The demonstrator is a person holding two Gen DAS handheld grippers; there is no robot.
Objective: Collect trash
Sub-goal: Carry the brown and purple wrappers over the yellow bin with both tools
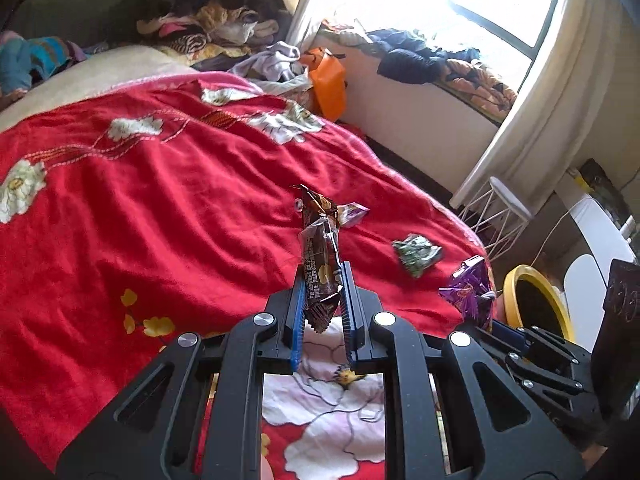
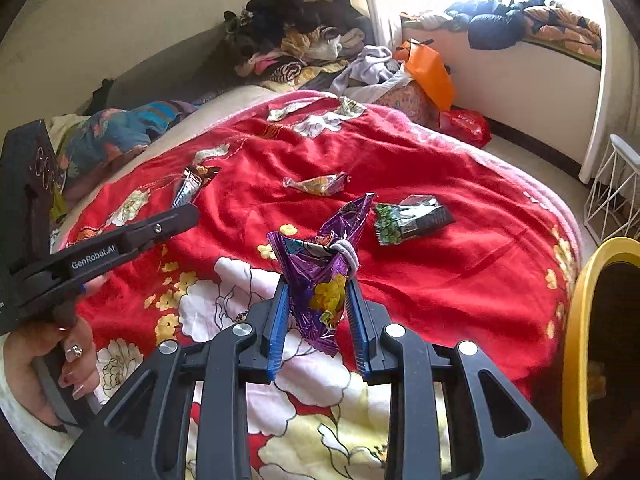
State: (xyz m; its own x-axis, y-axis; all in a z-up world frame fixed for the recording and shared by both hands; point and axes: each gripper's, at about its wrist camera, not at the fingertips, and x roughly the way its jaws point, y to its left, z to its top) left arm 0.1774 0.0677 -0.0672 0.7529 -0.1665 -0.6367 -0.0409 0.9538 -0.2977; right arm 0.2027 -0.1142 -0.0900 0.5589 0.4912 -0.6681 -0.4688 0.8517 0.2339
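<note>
My left gripper [image 1: 322, 280] is shut on a brown snack wrapper [image 1: 320, 240], held upright above the red flowered blanket [image 1: 160, 208]. My right gripper [image 2: 318, 286] is shut on a crumpled purple snack bag [image 2: 316, 276] with a grey hair tie around its neck. In the right wrist view the left gripper [image 2: 188, 214] reaches in from the left with the brown wrapper [image 2: 194, 184] at its tips. A green and black wrapper [image 2: 412, 218] and a small candy wrapper [image 2: 318, 184] lie on the blanket [image 2: 460, 272] beyond both grippers. The purple bag [image 1: 468, 292] shows at the right in the left wrist view.
A yellow-rimmed bin [image 2: 576, 320] stands on the floor at the bed's right edge, also visible as the bin [image 1: 520, 280]. A white wire stool [image 1: 508, 204] stands past it. Clothes [image 1: 208, 20] pile at the bed's far end. A hand [image 2: 60, 360] holds the left gripper's handle.
</note>
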